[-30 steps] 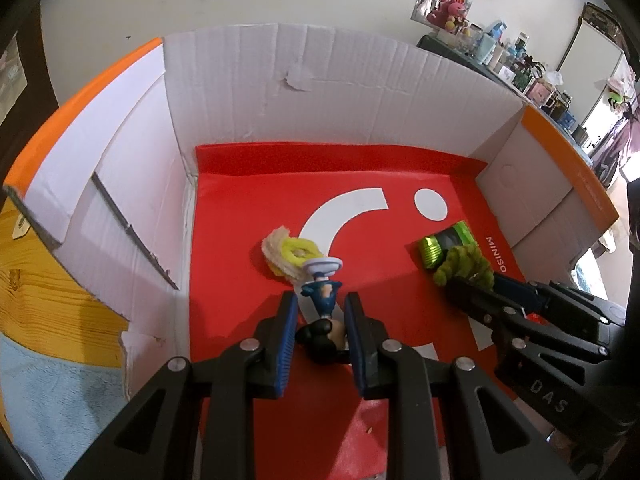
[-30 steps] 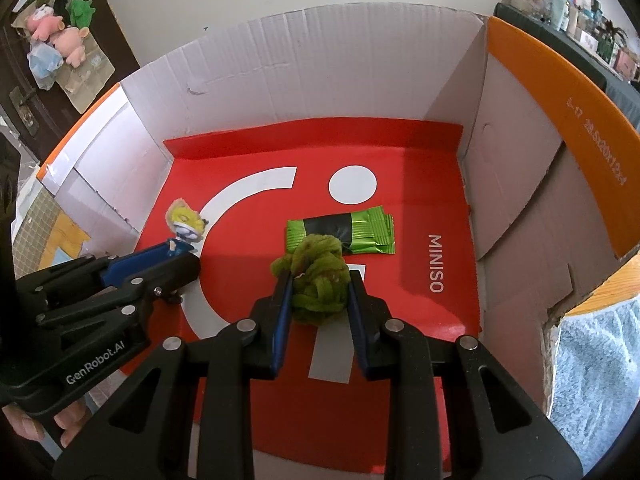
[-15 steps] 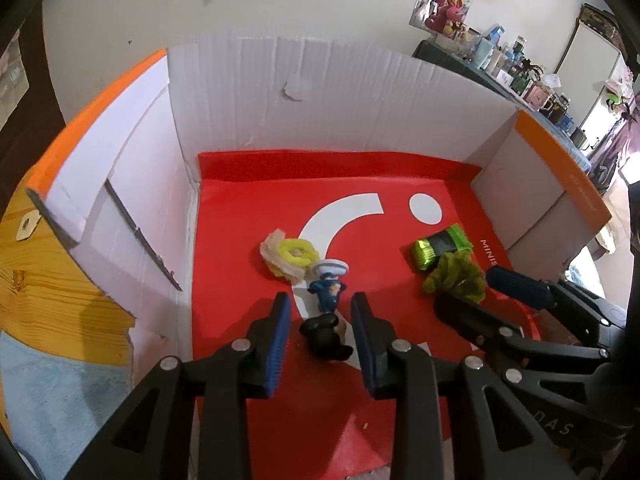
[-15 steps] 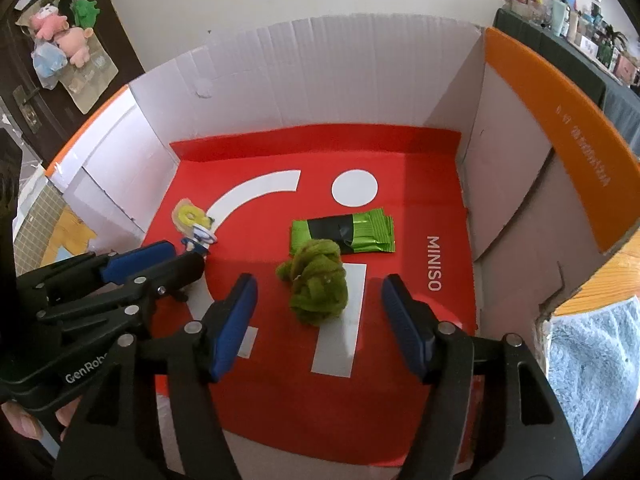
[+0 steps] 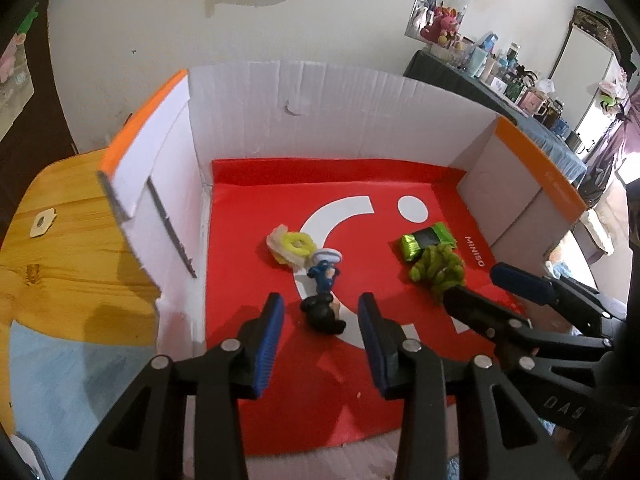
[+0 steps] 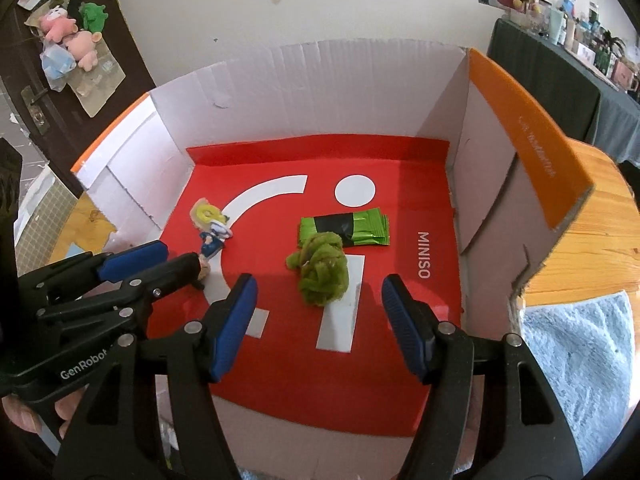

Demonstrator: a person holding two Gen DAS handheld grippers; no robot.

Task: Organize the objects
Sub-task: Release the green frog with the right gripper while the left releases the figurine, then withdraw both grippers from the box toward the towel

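Observation:
A small figurine (image 5: 323,297), blue-bodied with a black head, lies on the red floor of a cardboard box (image 5: 288,128). My left gripper (image 5: 320,314) hovers just above it. Its jaws are opening and the pads stand clear of the toy. A yellow-and-cream fuzzy ring (image 5: 292,245) lies just beyond the figurine. In the right wrist view a green fuzzy ball (image 6: 322,268) rests on the red floor beside a green foil packet (image 6: 352,228). My right gripper (image 6: 320,300) is open above the ball without touching it. The figurine (image 6: 212,242) and ring (image 6: 206,214) show at left there.
The box walls (image 6: 460,184) rise on three sides, with orange-edged flaps (image 6: 524,128) left and right. The box stands on a wooden table (image 5: 60,232). Light-blue towels (image 6: 580,360) lie by the near corners. A hand (image 6: 24,416) holds the left gripper.
Both grippers let go: the left released the figurine, the right released the green fuzzy ball, and both objects now lie on the red floor. Both grippers drew back slightly.

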